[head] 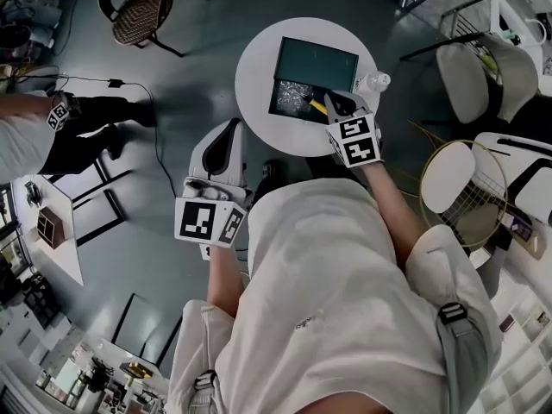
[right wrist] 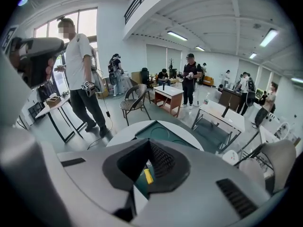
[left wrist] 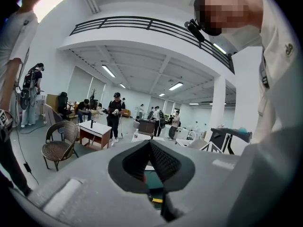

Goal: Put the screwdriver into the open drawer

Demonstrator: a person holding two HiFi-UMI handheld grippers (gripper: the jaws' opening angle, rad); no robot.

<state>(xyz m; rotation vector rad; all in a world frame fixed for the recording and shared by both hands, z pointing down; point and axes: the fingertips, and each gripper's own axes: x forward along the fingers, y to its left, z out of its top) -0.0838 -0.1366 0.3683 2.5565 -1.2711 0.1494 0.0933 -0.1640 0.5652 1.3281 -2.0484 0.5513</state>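
Note:
A dark green box (head: 316, 60) stands on the round white table (head: 259, 54), its open drawer (head: 293, 100) pulled toward me. The yellow-handled screwdriver (head: 317, 107) is at the drawer's near right corner, right at the tips of my right gripper (head: 331, 103). In the right gripper view the yellow handle (right wrist: 148, 176) shows between the closed fingers, over the green box (right wrist: 163, 132). My left gripper (head: 226, 136) hangs shut and empty beside the table's left edge. Its own view catches the box (left wrist: 153, 178) and a bit of yellow (left wrist: 157, 201) through the finger gap.
A clear plastic bottle (head: 373, 82) stands at the table's right rim. A wicker chair (head: 138, 11) and a cable (head: 95, 82) lie on the floor to the left. White chairs (head: 470, 80) crowd the right side. A person (right wrist: 80, 74) stands beyond the table.

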